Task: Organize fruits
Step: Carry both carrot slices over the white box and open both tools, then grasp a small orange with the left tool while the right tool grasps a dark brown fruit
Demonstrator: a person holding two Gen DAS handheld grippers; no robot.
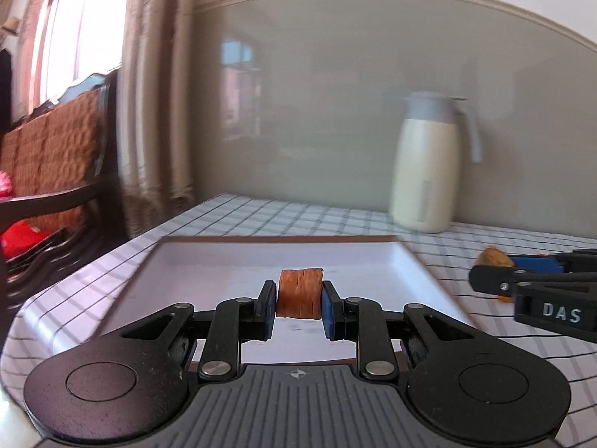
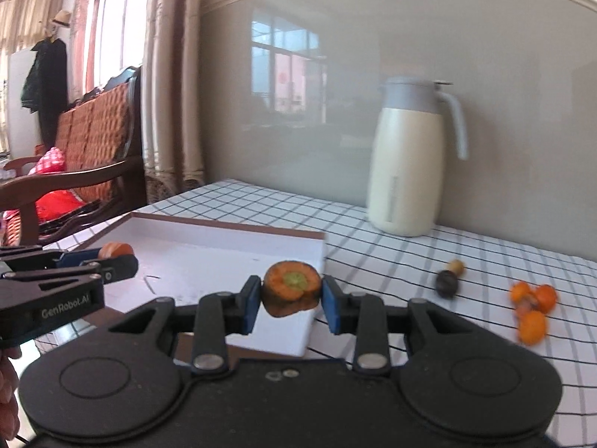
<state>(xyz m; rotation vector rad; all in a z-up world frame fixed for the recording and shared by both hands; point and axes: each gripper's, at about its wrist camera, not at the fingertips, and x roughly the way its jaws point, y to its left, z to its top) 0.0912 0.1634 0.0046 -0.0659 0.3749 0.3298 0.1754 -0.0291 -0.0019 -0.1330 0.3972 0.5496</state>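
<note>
- The left gripper (image 1: 298, 308) is clamped on an orange slice (image 1: 299, 293), held edge-on above the near part of the white tray (image 1: 209, 261).
- The right gripper (image 2: 291, 304) pinches a second piece (image 2: 291, 286), cut face showing orange flesh round a greenish core, over the tray's near right corner.
- More fruit waits on the checked cloth (image 2: 410, 261) to the right: a cluster of small orange fruits (image 2: 533, 310) and a dark piece with a tan end (image 2: 449, 280).
- Risk, as I judge it: both tools crowd the same tray, so they could knock together as they set down.
- The right piece hangs near the tray's edge; let go there, it may tip onto the cloth.
- Soft slices pinched this tightly could bruise or stick to the blue pads.
- The cream jug (image 2: 406, 156) stands far back, well clear.
- Everything is motion-blurred; what fruit these are I cannot tell, and the tray's near edge is hidden behind the tools.
</note>
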